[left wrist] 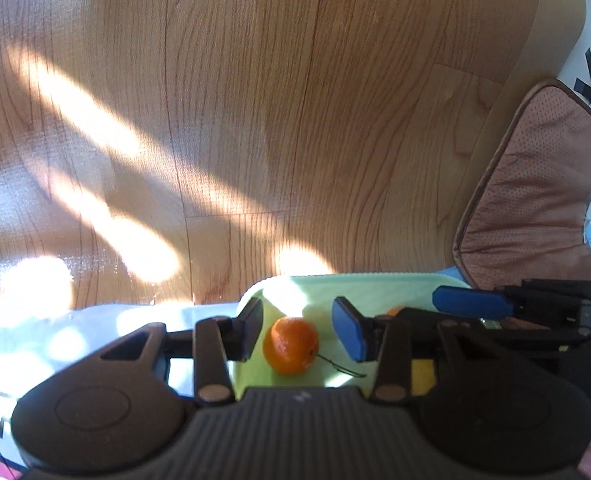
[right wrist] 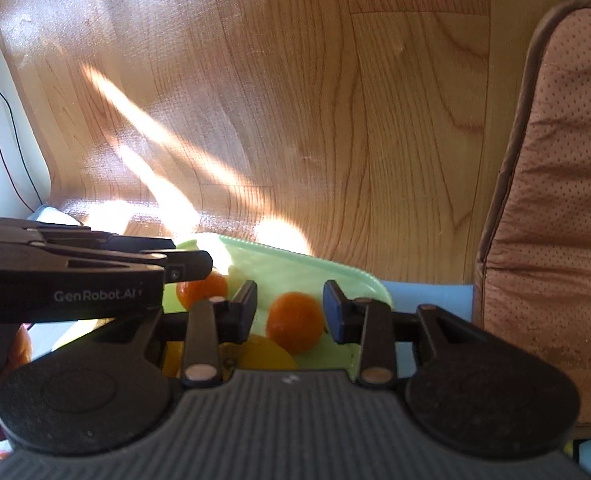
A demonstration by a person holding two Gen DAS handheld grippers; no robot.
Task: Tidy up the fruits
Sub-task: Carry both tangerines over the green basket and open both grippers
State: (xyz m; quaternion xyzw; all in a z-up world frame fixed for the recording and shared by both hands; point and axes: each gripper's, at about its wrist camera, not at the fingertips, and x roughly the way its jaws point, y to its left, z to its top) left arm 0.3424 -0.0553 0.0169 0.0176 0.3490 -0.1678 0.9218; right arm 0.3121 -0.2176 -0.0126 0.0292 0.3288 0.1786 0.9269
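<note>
Blue pads of the left gripper (left wrist: 299, 330) are standing either side of a small orange (left wrist: 291, 345) with a thin stem, slightly apart from its skin, so this gripper is released and not yet gripping. The right gripper (right wrist: 289, 312) is bracketing a second orange (right wrist: 294, 322) the same way; in its own view the pads look very close to the fruit, but clear pressure is not showing, so I am reading it as released too. Both fruits are lying on a pale green tray (left wrist: 359, 284), which is resting on a white and blue covered surface, with a yellow fruit (right wrist: 263, 354) sitting just below the right gripper's orange.

Judging by this, the step in hand is a double pick. Doing it well means keeping each orange centred between the pads, closing gently so round fruit is not squirting sideways, and avoiding the stem wire. The two grippers are working close beside each other, so lifting straight up before separating seems wise.

Both hands are pointing their grippers forward and moderately downward, side by side. Beyond the tray, wooden floor (left wrist: 255, 100) is catching sunlight, and a brown cushion (right wrist: 555, 200) is lying to the right.
</note>
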